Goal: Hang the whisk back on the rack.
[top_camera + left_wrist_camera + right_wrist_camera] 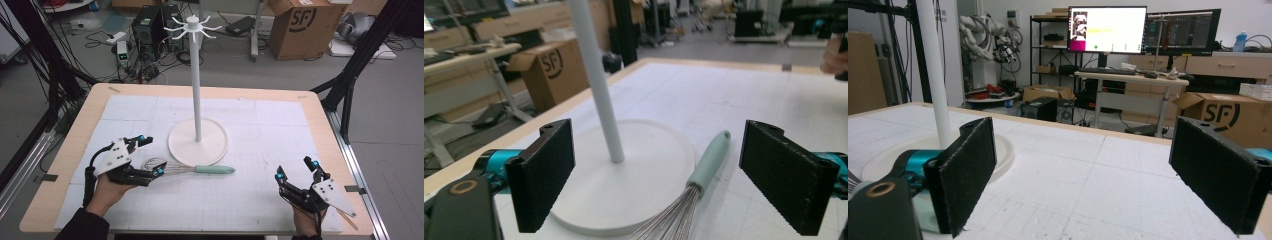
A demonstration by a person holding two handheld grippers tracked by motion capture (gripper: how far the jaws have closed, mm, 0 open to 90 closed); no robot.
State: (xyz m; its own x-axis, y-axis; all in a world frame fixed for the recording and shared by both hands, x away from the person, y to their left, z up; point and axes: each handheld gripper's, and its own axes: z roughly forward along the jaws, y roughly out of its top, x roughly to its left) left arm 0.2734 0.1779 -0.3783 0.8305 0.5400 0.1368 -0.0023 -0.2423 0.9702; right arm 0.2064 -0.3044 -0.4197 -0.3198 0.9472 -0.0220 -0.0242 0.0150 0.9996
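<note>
A whisk (190, 169) with a pale green handle (710, 159) and a wire head (669, 220) lies on the white mat, just in front of the stand's round base (218, 146). The white stand has a tall pole (197, 85) topped with hooks (192, 25). My left gripper (151, 156) is open at the whisk's wire end, and the wires sit low between its two pads (543, 175). My right gripper (296, 170) is open near the front right of the mat, with nothing between its pads (964, 172). The pole (934, 70) and base (1003, 150) show to its left.
The mat (265, 125) covers most of a wooden table (330, 145). Behind the table on the floor are computer towers (150, 25), cables and a cardboard box (300, 25). Black frame legs (350, 75) stand at the table's right and left sides.
</note>
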